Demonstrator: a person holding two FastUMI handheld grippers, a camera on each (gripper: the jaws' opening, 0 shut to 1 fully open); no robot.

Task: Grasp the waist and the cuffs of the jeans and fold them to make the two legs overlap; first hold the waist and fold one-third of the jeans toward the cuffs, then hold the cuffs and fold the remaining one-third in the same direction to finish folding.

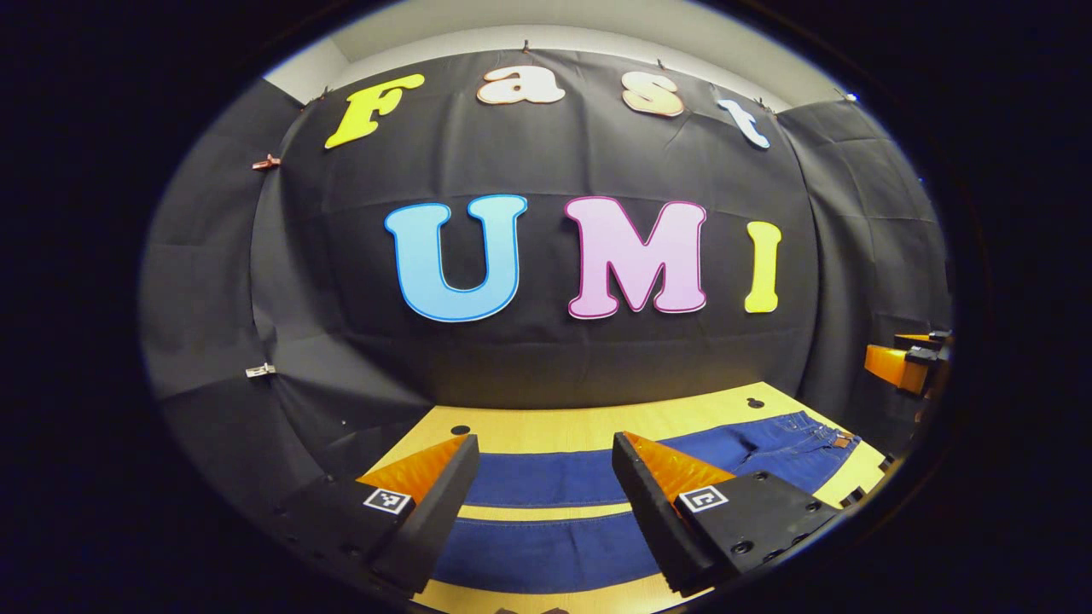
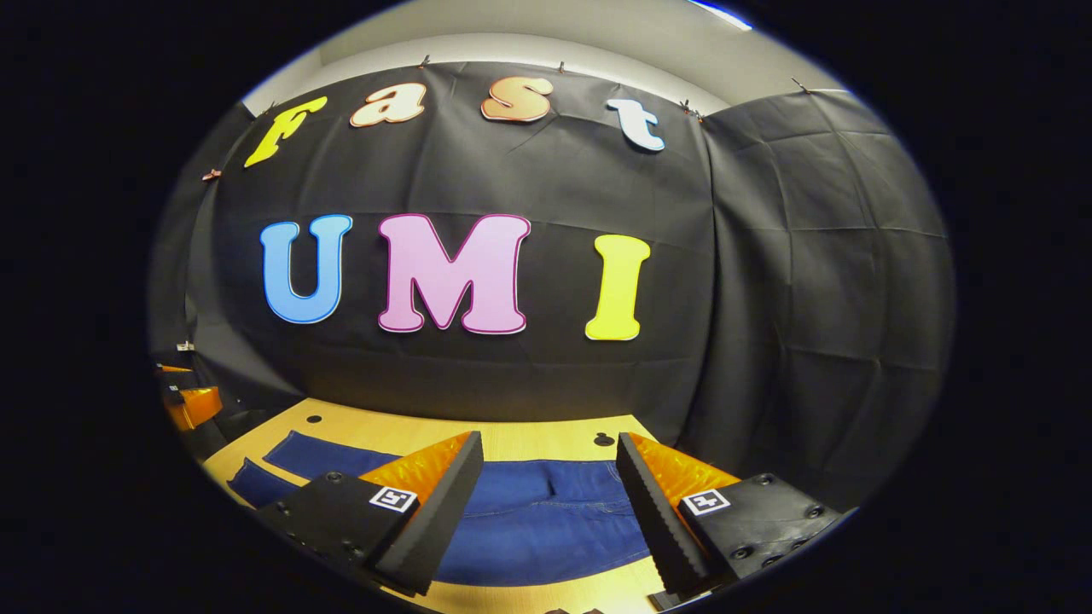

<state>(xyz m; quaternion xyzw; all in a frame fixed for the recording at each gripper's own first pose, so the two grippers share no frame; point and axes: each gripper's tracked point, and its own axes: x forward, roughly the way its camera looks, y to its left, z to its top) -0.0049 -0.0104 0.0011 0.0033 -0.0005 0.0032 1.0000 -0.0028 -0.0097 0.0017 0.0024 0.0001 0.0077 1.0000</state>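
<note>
Dark blue jeans (image 1: 546, 486) lie flat on the wooden table (image 1: 546, 422), their two legs side by side with a strip of table between them. The waist (image 1: 810, 439) with its small leather patch is at the right in the left gripper view. My left gripper (image 1: 544, 443) hovers open above the legs, holding nothing. In the right gripper view the upper part of the jeans (image 2: 546, 520) lies under my right gripper (image 2: 548, 439), which is open and holds nothing. The cuffs (image 2: 286, 452) reach toward the left there. Each gripper shows at the other view's edge: the right (image 1: 904, 365), the left (image 2: 192, 402).
The black cloth wall (image 1: 546, 358) closes the booth right behind the table's far edge and wraps round both sides. Small round holes (image 1: 460, 429) (image 2: 604, 440) sit in the tabletop near the back. Bare wood (image 2: 512, 593) shows in front of the jeans.
</note>
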